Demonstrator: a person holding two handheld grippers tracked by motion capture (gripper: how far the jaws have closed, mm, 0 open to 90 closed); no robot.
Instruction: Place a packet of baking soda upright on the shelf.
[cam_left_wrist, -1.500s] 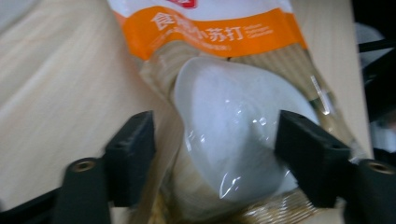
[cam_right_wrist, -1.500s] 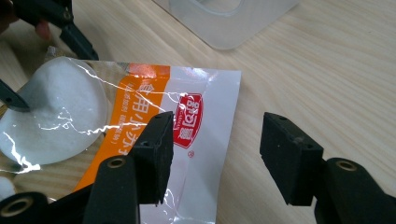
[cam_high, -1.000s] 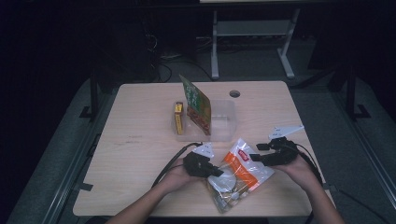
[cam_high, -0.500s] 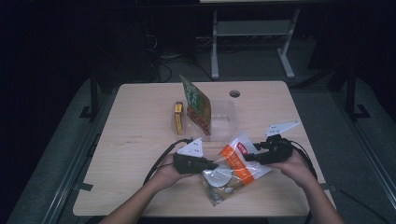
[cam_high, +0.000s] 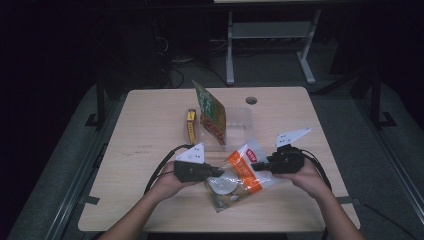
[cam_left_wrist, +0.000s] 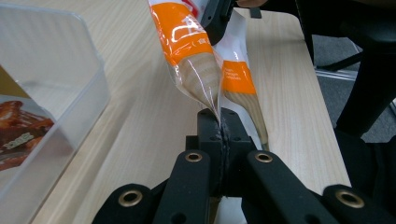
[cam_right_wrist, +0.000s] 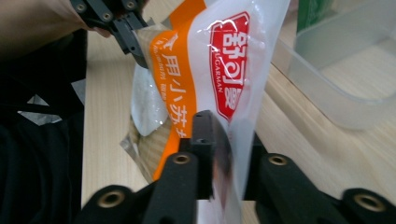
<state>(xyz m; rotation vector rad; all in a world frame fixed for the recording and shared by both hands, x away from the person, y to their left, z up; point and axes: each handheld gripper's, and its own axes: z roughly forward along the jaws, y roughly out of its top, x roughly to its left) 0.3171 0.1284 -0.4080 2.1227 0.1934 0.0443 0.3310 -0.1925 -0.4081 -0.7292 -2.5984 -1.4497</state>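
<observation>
A clear snack bag (cam_high: 239, 172) with orange bands and a red logo hangs between my two grippers over the table's front edge. My left gripper (cam_high: 218, 172) is shut on the bag's left edge; in the left gripper view its jaws (cam_left_wrist: 219, 123) pinch the clear film of the bag (cam_left_wrist: 189, 44). My right gripper (cam_high: 255, 166) holds the bag's upper right corner. Its jaws have just been closing, and in the right gripper view (cam_right_wrist: 229, 140) they press on the bag (cam_right_wrist: 224, 60) below the red logo.
A clear plastic tub (cam_high: 239, 127) stands mid-table with a green and brown packet (cam_high: 210, 111) leaning upright at its left side. A small yellow box (cam_high: 190, 126) lies left of it. A round cable hole (cam_high: 251, 100) sits near the table's far edge.
The bag has come up off the table and is stretched between both grippers. The left gripper rose and moved right with it. The right gripper's jaws closed onto the bag's corner.
</observation>
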